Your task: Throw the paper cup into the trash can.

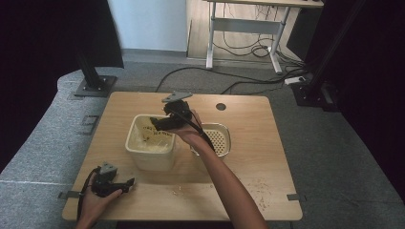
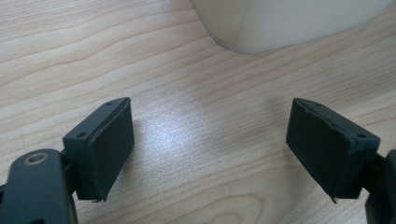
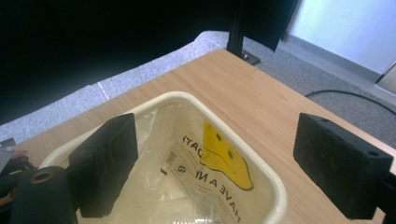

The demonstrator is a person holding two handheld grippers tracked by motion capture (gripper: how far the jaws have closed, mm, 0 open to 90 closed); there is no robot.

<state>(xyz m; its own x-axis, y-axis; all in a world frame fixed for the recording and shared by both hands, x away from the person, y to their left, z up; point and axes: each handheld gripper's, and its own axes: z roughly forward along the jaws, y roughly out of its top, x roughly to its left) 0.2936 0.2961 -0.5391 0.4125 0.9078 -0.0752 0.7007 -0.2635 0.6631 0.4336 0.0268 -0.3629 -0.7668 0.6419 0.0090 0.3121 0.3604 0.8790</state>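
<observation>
A light wooden worktop [image 1: 248, 157] seen from above, with a person's forearms reaching in from the near edge. Near the middle stands a cream rectangular bin [image 1: 149, 142] lined with a clear plastic bag [image 3: 187, 172] printed with black letters and a yellow smiley face. Just to the right of the bin, touching or almost touching it, sits a cream perforated basket [image 1: 216, 138]. The right tool [image 1: 162, 122] is held above the bin's far rim, pointing left over its opening; in the right gripper view its jaws stand wide apart with nothing between them, the bag visible below. The left tool [image 1: 125, 183] rests low over the worktop near the front left corner, in front of the bin and apart from it; in the left gripper view its jaws are also spread wide and empty, with bare wood beneath and the bin's lower corner ahead. Small crumbs [image 1: 260, 188] are scattered on the worktop at front right.
</observation>
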